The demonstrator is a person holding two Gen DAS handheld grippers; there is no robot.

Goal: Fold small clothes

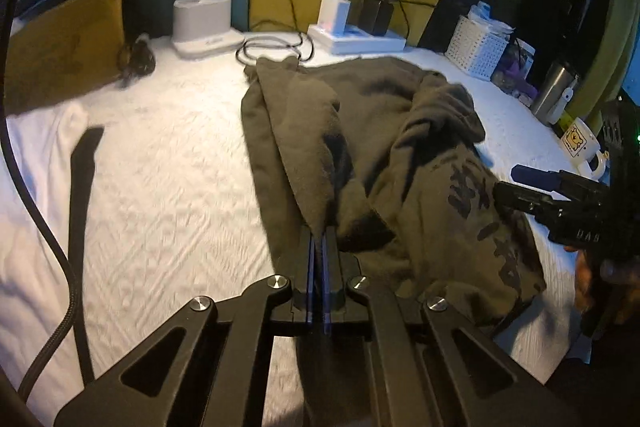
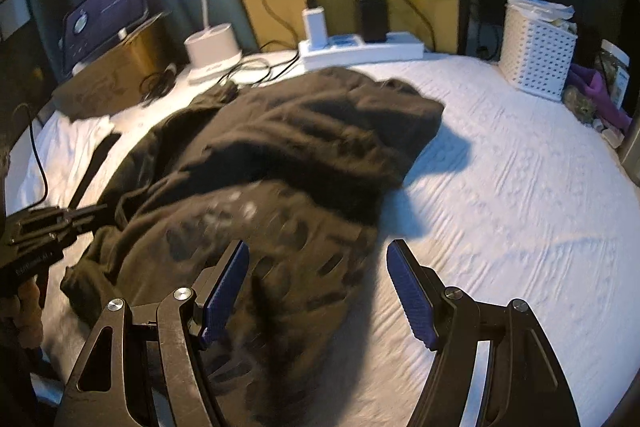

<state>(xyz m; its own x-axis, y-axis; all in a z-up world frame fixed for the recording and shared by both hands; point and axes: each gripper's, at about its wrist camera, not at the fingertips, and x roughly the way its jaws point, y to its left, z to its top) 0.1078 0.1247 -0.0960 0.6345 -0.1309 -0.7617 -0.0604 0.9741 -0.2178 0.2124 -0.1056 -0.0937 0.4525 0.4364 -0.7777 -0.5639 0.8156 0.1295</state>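
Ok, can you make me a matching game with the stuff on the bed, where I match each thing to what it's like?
Things:
1. left hand-held gripper
2. right hand-held gripper
3. basket
4. mug

What it's like:
A. white with lots of little holes
B. open, over the near end of the shirt
C. has a yellow picture on it
D. shut on a fold of the shirt

Pairs: 1-D, 2-B, 3-A, 4-C
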